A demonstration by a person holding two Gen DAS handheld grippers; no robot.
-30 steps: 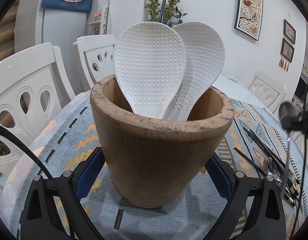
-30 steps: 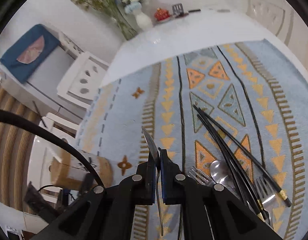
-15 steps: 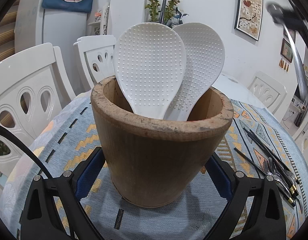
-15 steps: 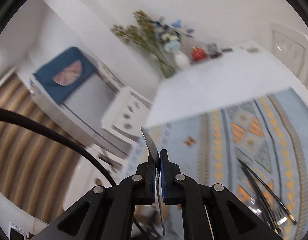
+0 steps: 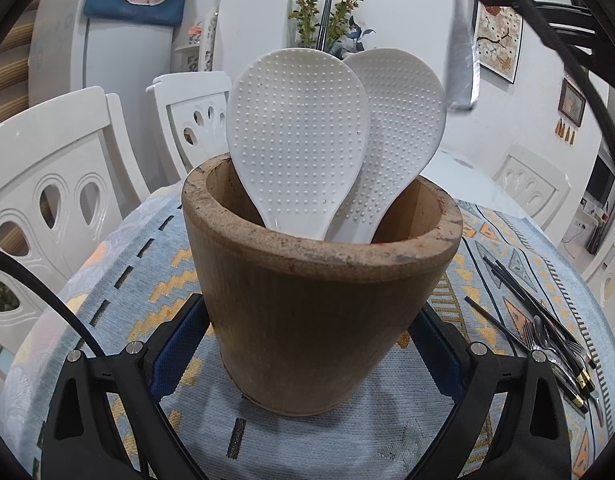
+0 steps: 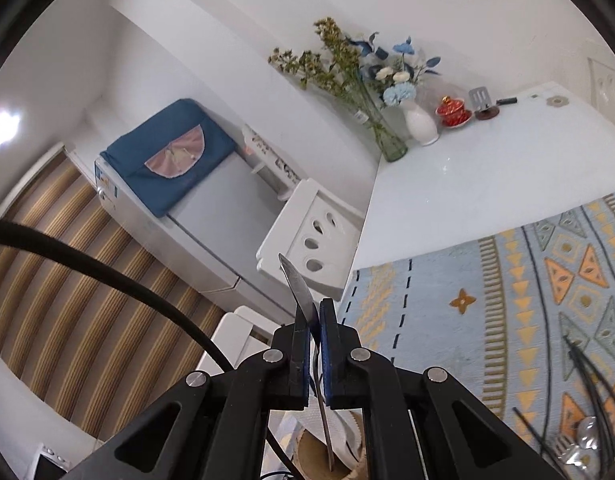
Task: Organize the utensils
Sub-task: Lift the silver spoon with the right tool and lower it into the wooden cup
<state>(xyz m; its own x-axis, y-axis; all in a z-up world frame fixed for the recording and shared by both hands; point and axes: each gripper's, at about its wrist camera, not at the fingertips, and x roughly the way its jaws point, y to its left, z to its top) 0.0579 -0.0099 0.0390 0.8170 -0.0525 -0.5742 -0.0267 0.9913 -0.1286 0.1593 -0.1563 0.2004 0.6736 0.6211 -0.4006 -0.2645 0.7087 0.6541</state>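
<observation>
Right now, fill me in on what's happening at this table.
Utensils are being sorted into a wooden cup. The left tool holds the cup by its sides; two white rice paddles already stand in it. The right tool is shut on a metal spoon, held in the air above the cup. Black chopsticks and forks lie on the patterned cloth.
</observation>
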